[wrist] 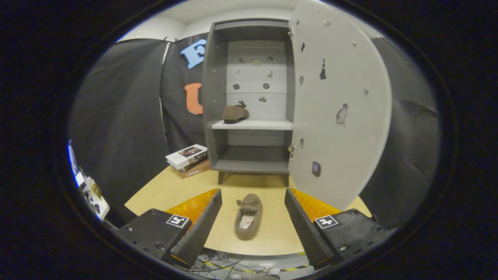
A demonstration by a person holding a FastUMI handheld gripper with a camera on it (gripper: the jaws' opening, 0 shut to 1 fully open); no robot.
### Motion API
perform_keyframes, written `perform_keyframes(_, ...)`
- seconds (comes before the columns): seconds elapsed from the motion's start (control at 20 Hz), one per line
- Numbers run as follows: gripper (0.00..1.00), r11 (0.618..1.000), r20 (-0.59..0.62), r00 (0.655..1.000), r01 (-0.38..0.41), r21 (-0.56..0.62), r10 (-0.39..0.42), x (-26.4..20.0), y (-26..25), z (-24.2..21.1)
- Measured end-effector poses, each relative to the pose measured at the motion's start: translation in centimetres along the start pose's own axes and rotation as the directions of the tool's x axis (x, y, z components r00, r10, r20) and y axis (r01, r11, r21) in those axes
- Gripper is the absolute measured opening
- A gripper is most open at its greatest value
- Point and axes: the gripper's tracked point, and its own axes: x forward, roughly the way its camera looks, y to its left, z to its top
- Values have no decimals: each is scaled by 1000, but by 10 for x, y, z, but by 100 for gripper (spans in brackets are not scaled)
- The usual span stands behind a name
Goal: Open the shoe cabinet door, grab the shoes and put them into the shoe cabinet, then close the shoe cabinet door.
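The grey shoe cabinet point(213, 97) stands on the wooden table, and its door point(342, 109) hangs wide open to the right. One brown shoe point(235, 113) rests on the left of the white middle shelf point(264, 125). A second brown slipper-like shoe point(249, 216) lies on the table in front of the cabinet, pointing toward it. My gripper point(253, 198) is open and held above the table, and its two dark fingers point(202, 225) frame the shoe without touching it.
A stack of books point(188, 158) lies on the table left of the cabinet. The table's near edge point(249, 251) runs just behind the shoe, and cables lie on the floor below it. The open door juts out over the table's right side.
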Motion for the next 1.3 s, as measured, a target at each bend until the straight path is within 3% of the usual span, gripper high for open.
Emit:
perform_keyframes(0.4, 100, 990, -150, 981, -112, 84, 124, 121, 46, -94)
perform_keyframes(0.6, 100, 983, -268, 953, -105, 153, 143, 175, 47, -140)
perform_keyframes(0.8, 100, 974, -347, 924, -90, 210, 160, 213, 46, -162)
perform_keyframes(1.1, 100, 972, -364, 920, -59, 229, 141, 266, 44, -162)
perform_keyframes(1.3, 98, 979, -374, 919, -51, 200, 124, 278, 40, -164)
